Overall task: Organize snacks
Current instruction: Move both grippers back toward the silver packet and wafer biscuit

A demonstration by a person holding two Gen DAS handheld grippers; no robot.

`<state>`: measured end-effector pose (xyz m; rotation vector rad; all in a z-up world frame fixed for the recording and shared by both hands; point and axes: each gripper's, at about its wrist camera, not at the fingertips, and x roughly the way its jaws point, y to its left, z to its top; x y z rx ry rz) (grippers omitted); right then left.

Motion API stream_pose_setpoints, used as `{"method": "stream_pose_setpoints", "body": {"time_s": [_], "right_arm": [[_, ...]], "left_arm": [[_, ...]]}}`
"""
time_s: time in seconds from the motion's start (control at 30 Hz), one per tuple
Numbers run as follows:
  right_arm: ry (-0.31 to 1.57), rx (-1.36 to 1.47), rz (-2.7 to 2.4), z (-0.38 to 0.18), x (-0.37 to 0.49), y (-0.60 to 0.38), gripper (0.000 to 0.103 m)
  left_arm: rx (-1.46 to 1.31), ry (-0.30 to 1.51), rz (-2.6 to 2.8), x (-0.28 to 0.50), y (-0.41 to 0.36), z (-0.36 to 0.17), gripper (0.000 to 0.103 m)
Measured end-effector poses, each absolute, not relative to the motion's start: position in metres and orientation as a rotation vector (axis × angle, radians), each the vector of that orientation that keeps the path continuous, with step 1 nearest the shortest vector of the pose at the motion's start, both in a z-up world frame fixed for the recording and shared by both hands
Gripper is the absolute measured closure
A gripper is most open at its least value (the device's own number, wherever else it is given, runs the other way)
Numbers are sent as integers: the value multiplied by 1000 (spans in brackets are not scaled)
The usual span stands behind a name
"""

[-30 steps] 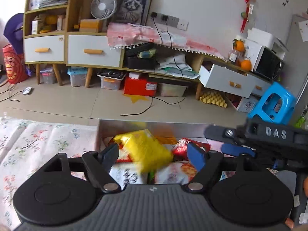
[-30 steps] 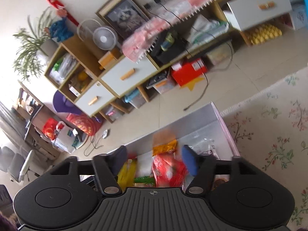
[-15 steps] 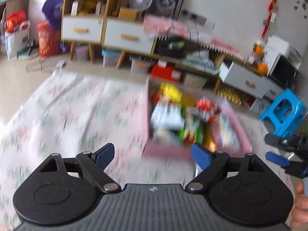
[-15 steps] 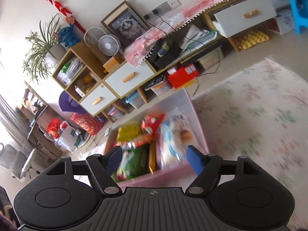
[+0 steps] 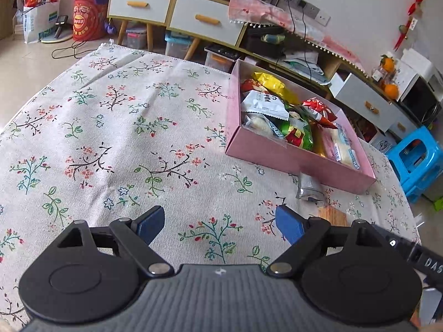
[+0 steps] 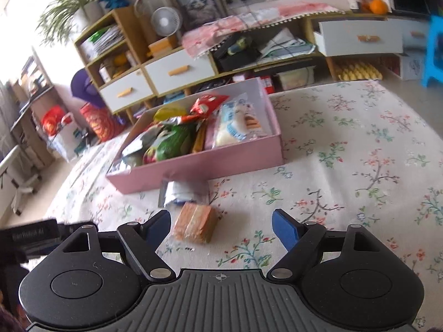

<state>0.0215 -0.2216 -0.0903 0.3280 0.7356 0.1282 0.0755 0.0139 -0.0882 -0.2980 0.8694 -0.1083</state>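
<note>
Right wrist view: my right gripper [image 6: 220,228], jaws just widened, empty, should straddle the orange pack [image 6: 195,225] squarely before closing.

A pale cloth [image 5: 116,127] printed with red blossoms, green leaves and dark twigs fills the middle of both views. The box [image 5: 277,152] at right centre of the left wrist view is pink; its packets run yellow [image 5: 272,83], red [image 5: 318,108], white [image 5: 263,103] and green [image 5: 299,132]. Below it lie a silver packet [image 5: 308,188] and an orange-brown one [image 6: 195,222]. Both tools carry blue pads [image 5: 149,222] on black arms.
</note>
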Motion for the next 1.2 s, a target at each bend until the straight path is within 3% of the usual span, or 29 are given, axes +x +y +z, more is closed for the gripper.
{"method": "stream_pose_setpoints", "body": {"time_s": [0.7, 1.2], "right_arm": [[762, 267, 180, -105, 26, -195, 21], [769, 235, 189, -112, 40, -183, 21]], "left_arm": [[-308, 873, -102, 69, 5, -90, 13], [-148, 897, -23, 74, -11, -93, 8]]}}
